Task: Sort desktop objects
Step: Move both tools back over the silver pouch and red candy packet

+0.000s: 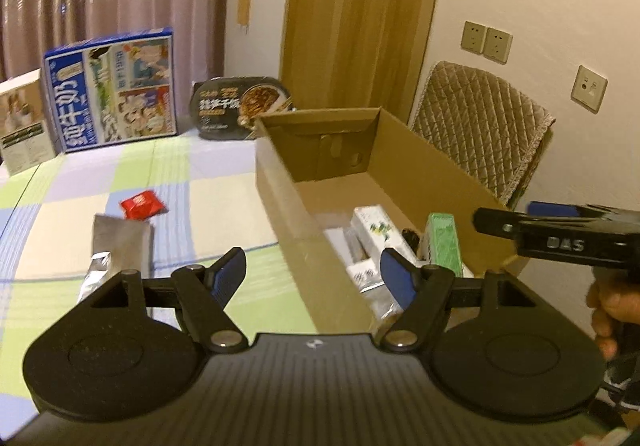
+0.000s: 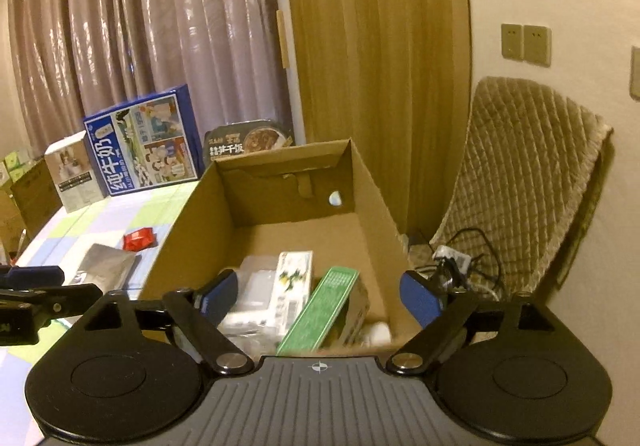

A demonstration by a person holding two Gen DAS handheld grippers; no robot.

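Observation:
An open cardboard box (image 1: pixel 280 182) (image 2: pixel 192 222) stands on the checked tablecloth. Inside lie a green box (image 1: pixel 442 242) (image 2: pixel 320 314), a white carton (image 1: pixel 378 234) (image 2: pixel 294 282) and other white packets. On the cloth left of the box lie a red packet (image 1: pixel 142 206) (image 2: pixel 139 238) and a silver foil pouch (image 1: pixel 118 250) (image 2: pixel 106 264). My left gripper (image 1: pixel 312 274) is open and empty over the box's near left wall. My right gripper (image 2: pixel 320 296) is open and empty above the box's near end; it also shows in the left wrist view (image 1: pixel 560 234).
A blue milk carton case (image 1: pixel 112 90) (image 2: pixel 144 142), a white box (image 1: pixel 24 122) and a black meal tray (image 1: pixel 240 106) (image 2: pixel 248 144) stand at the table's far edge. A chair with a quilted cover (image 1: pixel 488 130) (image 2: pixel 532 182) and cables (image 2: pixel 460 262) are right of the box.

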